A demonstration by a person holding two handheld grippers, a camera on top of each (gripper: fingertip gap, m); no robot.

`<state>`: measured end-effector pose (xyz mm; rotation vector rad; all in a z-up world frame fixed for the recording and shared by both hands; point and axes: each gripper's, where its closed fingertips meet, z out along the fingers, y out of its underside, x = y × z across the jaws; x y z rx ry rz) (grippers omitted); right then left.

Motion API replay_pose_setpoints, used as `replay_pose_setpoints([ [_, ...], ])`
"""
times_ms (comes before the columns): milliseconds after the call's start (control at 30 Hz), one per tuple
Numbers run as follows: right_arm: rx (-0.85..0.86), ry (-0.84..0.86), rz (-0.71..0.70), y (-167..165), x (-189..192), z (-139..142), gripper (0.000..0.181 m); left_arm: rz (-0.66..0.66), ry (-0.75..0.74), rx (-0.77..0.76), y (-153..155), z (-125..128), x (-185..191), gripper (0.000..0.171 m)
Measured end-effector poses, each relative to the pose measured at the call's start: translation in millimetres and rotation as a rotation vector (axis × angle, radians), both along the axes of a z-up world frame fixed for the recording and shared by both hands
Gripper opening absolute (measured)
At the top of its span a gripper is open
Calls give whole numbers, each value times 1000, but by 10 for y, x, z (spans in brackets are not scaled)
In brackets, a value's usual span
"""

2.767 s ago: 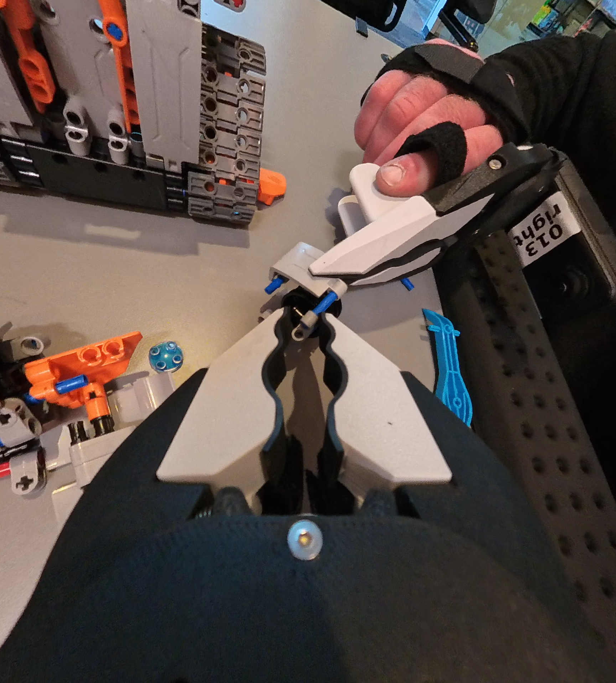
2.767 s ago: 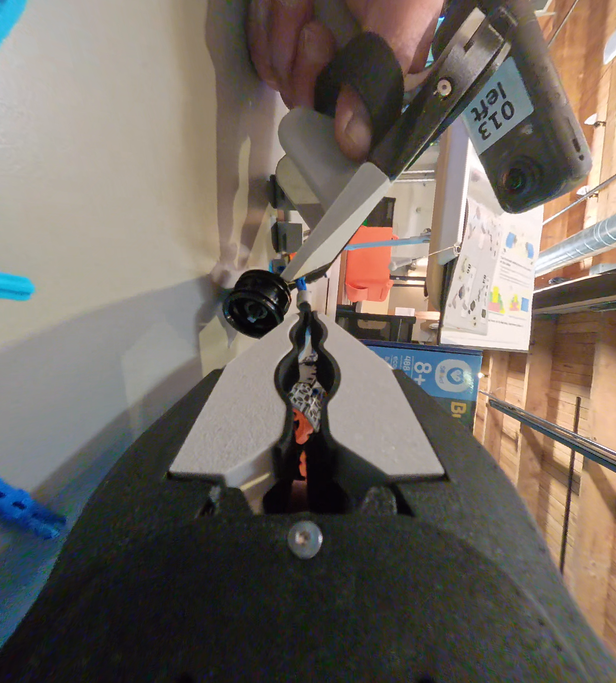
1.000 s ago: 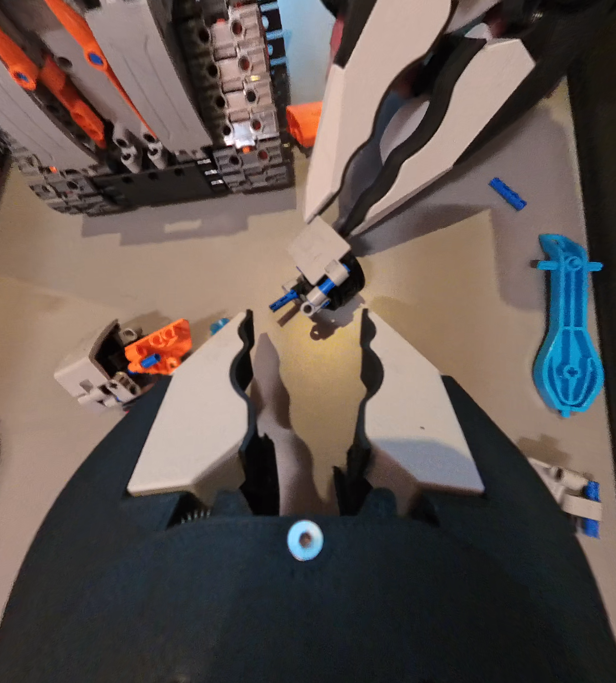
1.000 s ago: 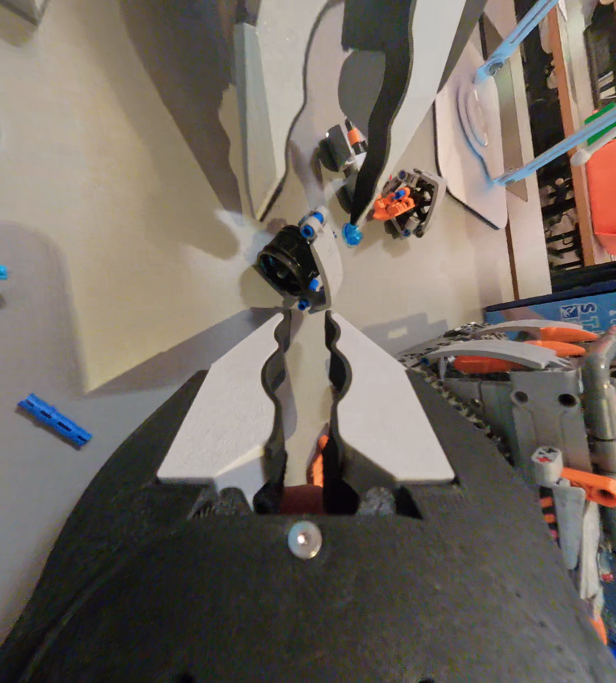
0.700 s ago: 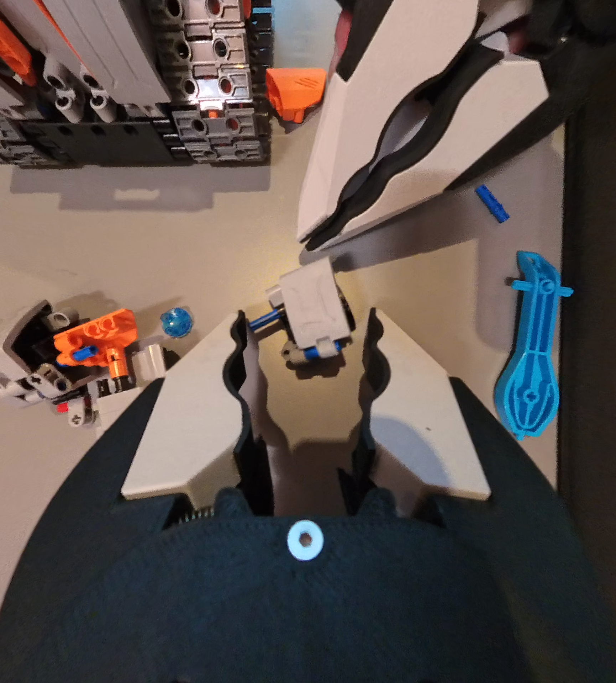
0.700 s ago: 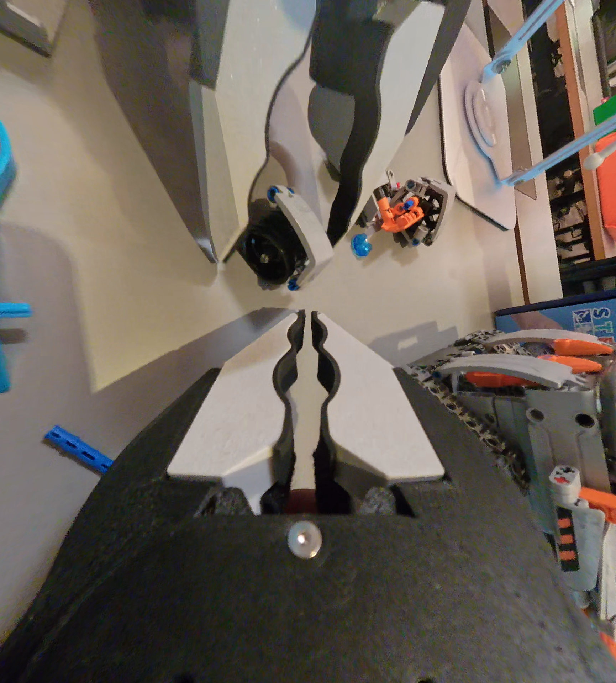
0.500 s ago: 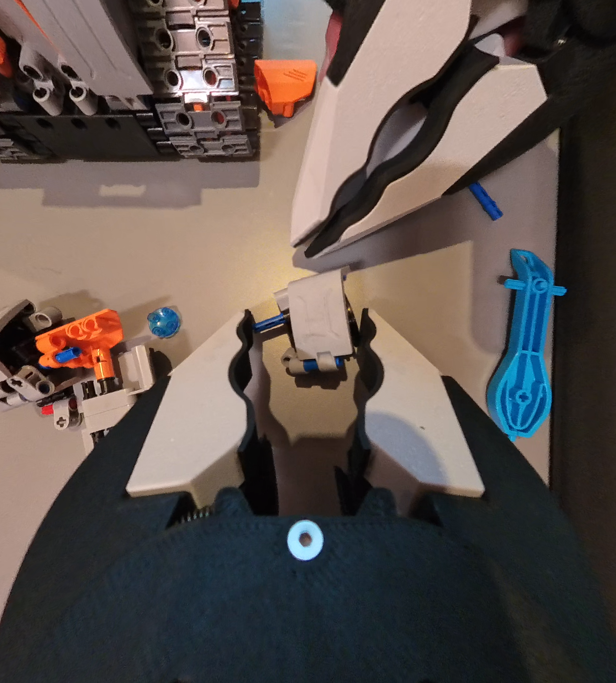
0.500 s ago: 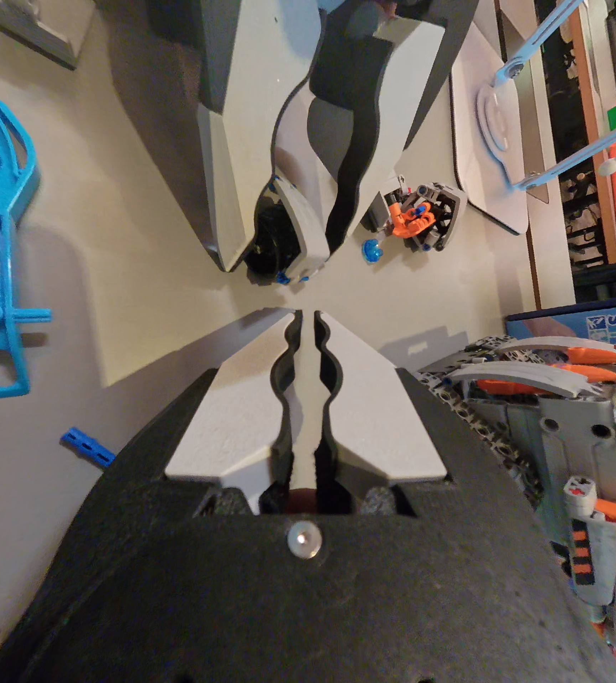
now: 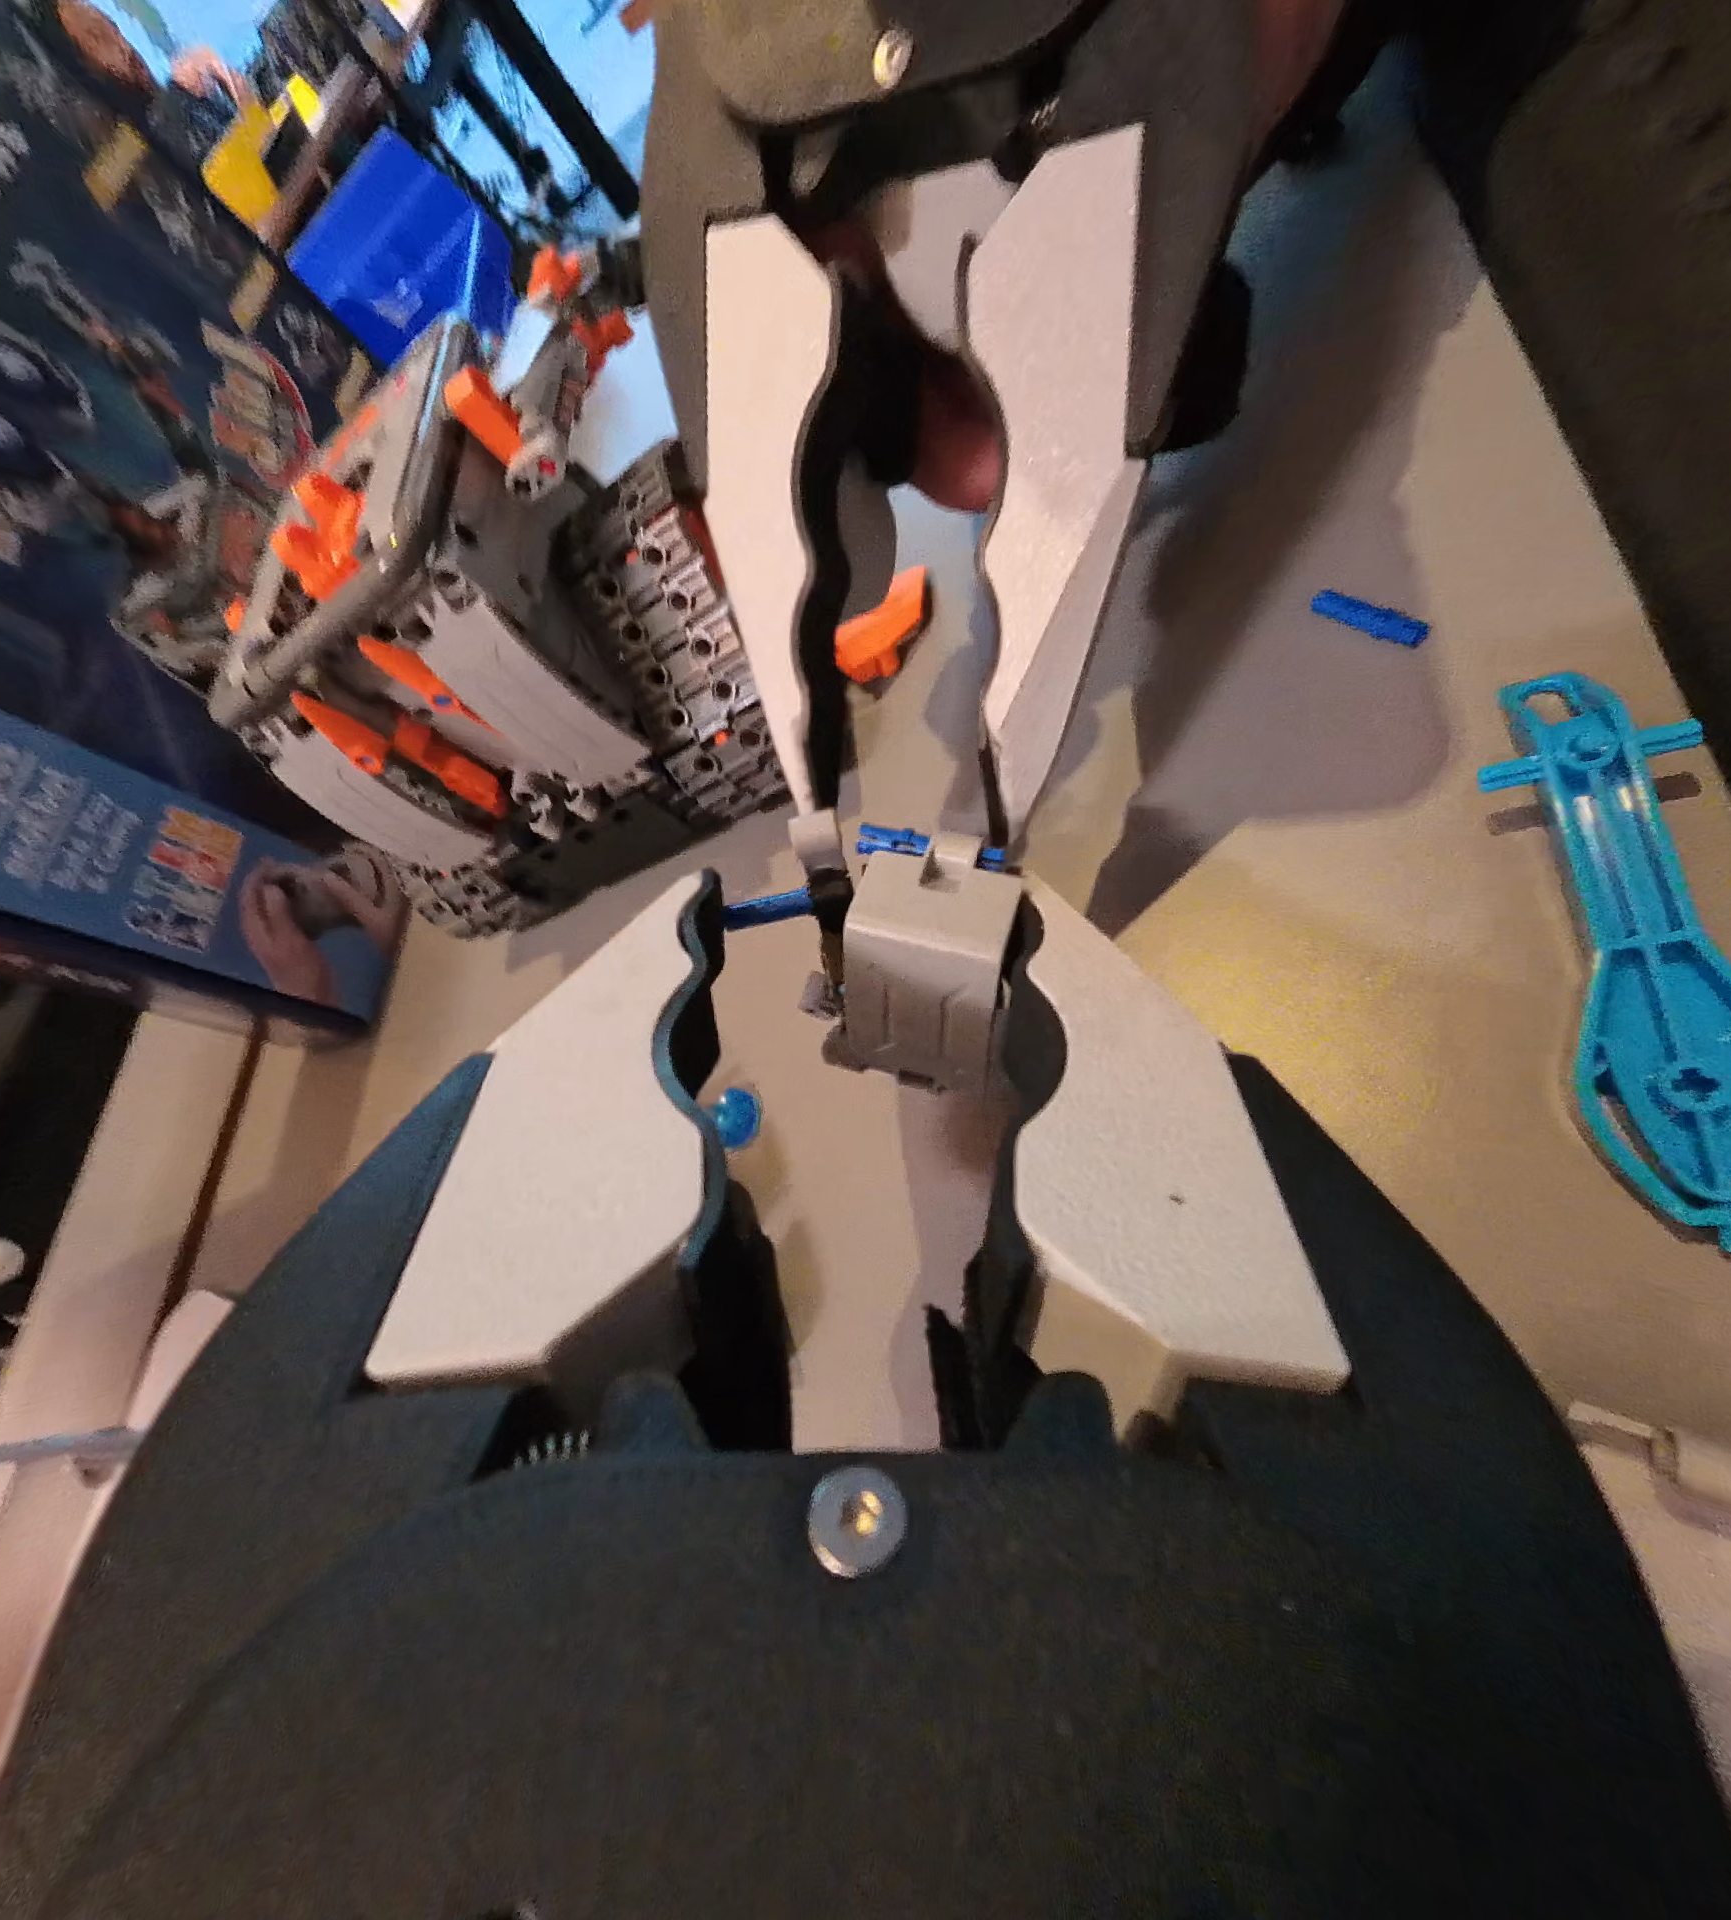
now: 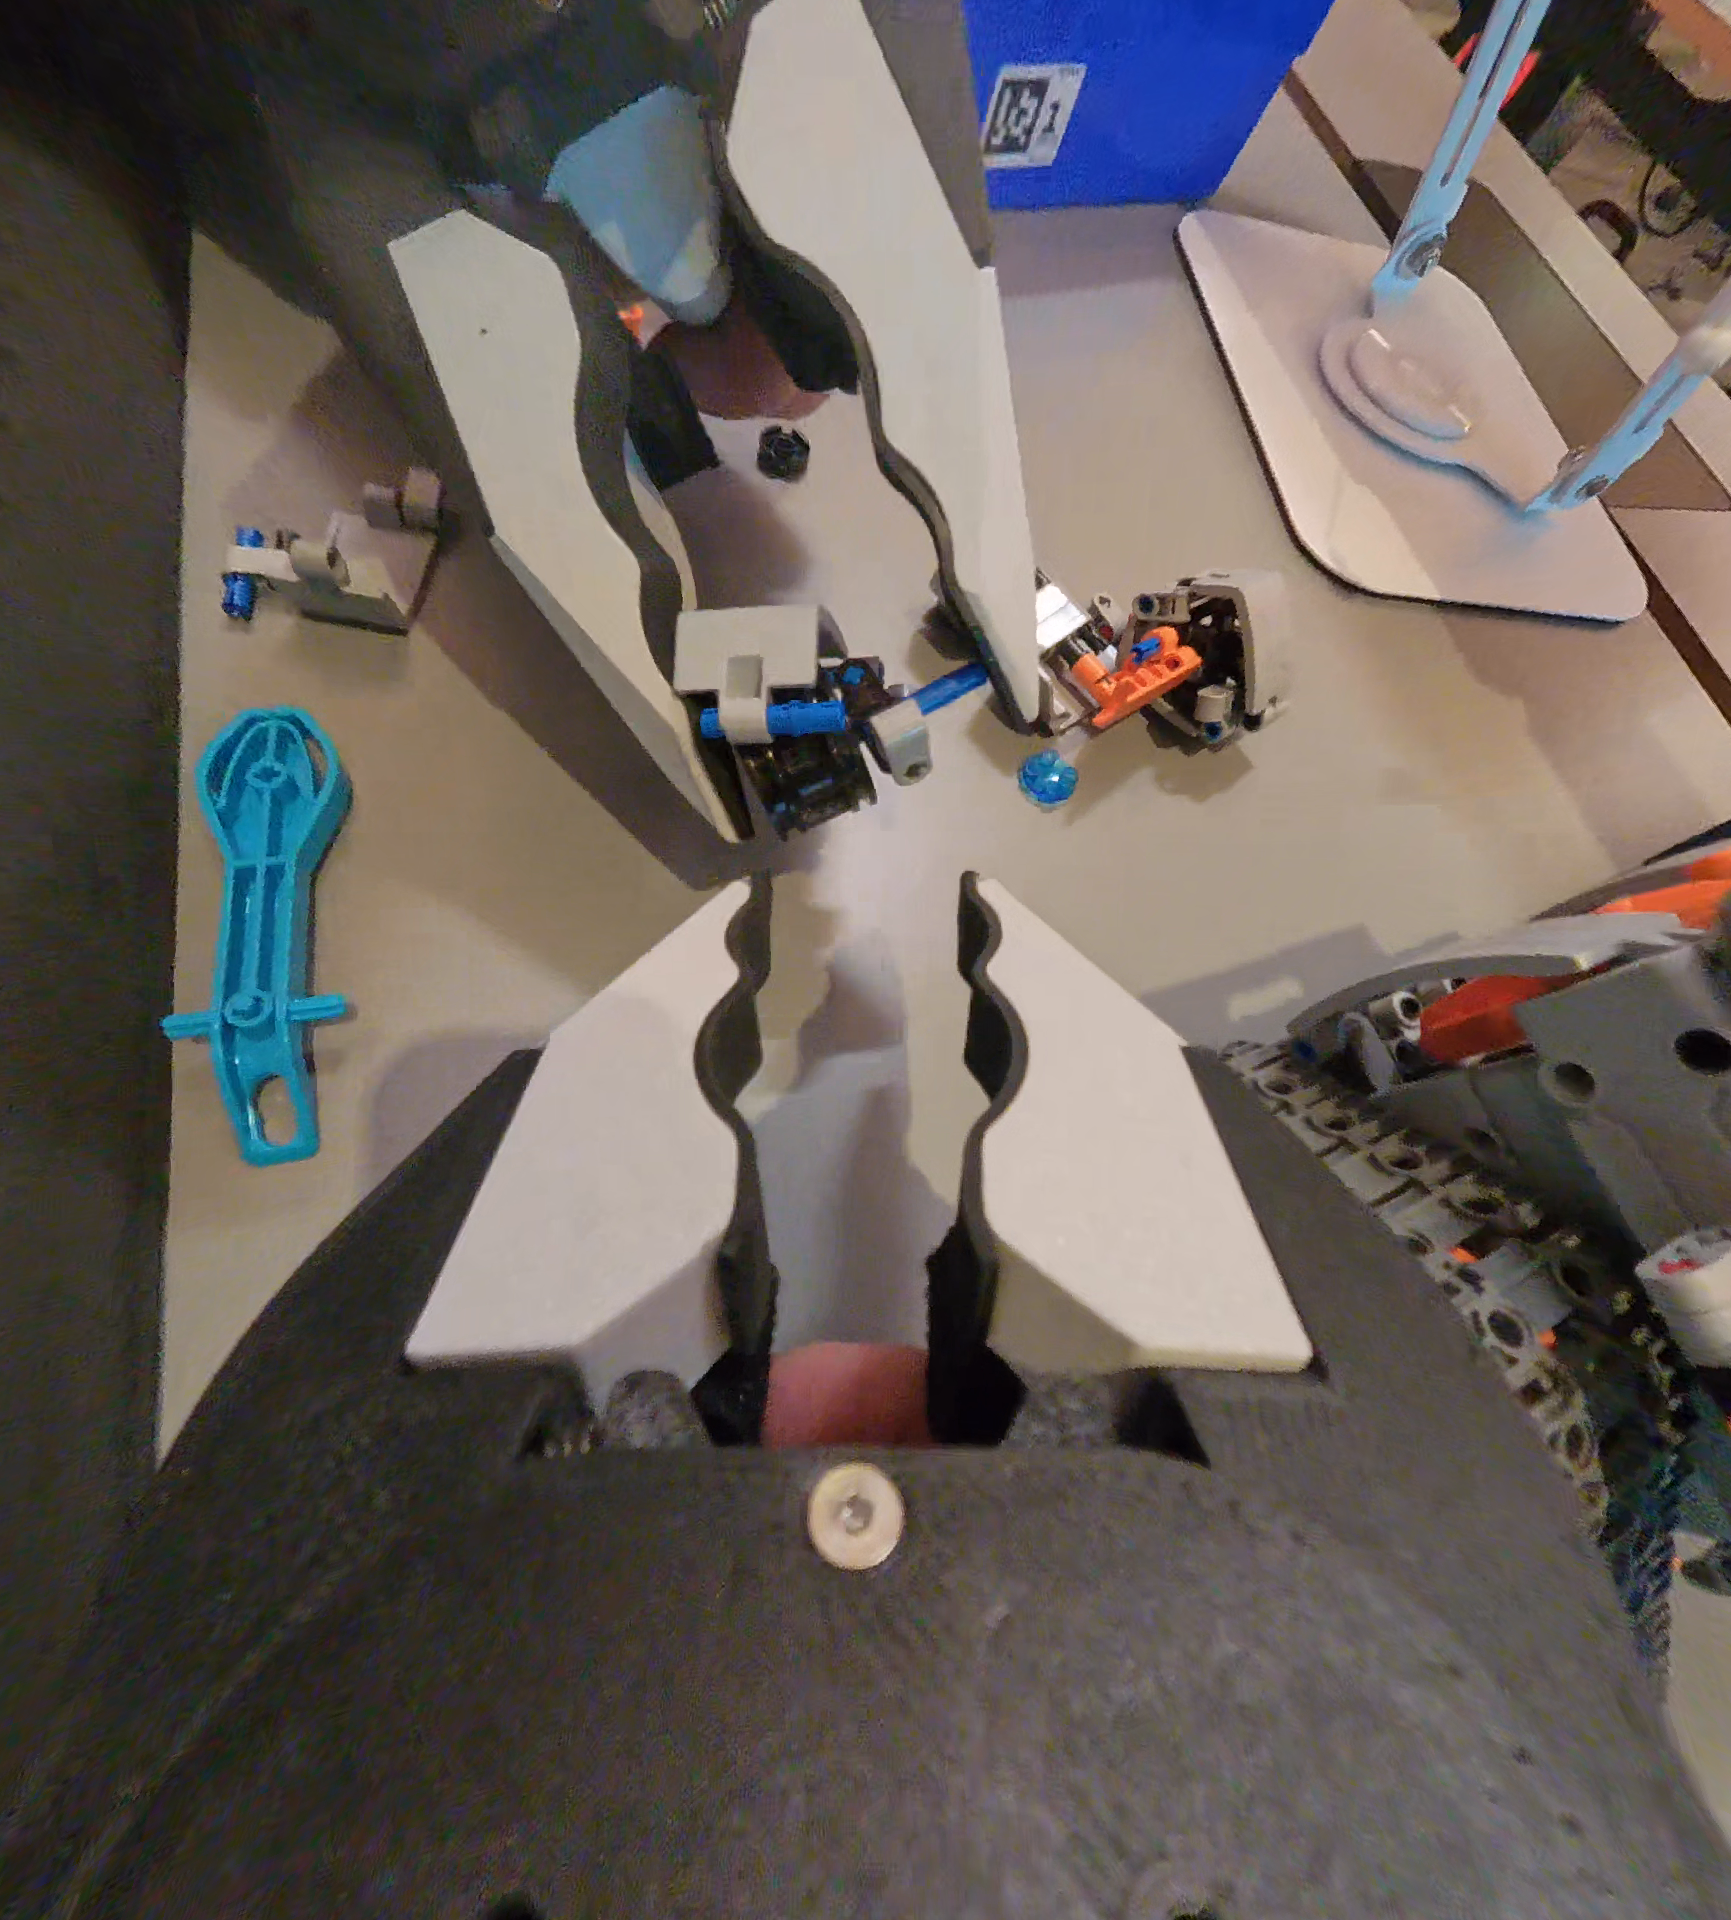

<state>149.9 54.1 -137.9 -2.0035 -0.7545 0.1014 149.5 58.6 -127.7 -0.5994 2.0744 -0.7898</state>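
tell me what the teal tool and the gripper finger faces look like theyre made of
Teal tool: looks like moulded hard plastic, slightly glossy, with thin ribs and cut-outs. Right gripper finger faces: matte, pale grey, faintly grainy, probably printed plastic; their wavy dark inner edges may be rubber, unclear.

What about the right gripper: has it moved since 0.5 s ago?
Yes: right gripper opened and shifted over the orange piece, formerly left of it, now between its fingers.

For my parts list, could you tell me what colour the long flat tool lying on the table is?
Light blue; the tool shows best in the right wrist view.
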Motion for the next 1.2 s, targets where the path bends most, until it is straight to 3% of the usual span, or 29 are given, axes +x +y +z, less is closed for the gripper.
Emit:
replay_pose_setpoints([
  [200, 84, -25, 63, -9, -109, 106, 40, -103, -66, -49, -140, 113, -63, 51],
  [333, 105, -83, 94, -38, -159, 90, 21, -112, -32, -121, -121, 82, -48, 52],
  [500, 47, -61, 125, -92, -133, 9, 15, -131, -1, -104, -113, -7, -67, 52],
  [667, 84, 55, 93, -75, -54, 177, 14, -157, 3, -112, -151, -7, -93, 51],
  [833, 99, -2, 138, -74, -185, 120, 9, -179, 20, -83, -219, -66, -115, 51],
  [1200, 76, -29, 122, -75, -108, 60, 4, -178, 99, -64, -181, -120, -209, 59],
])
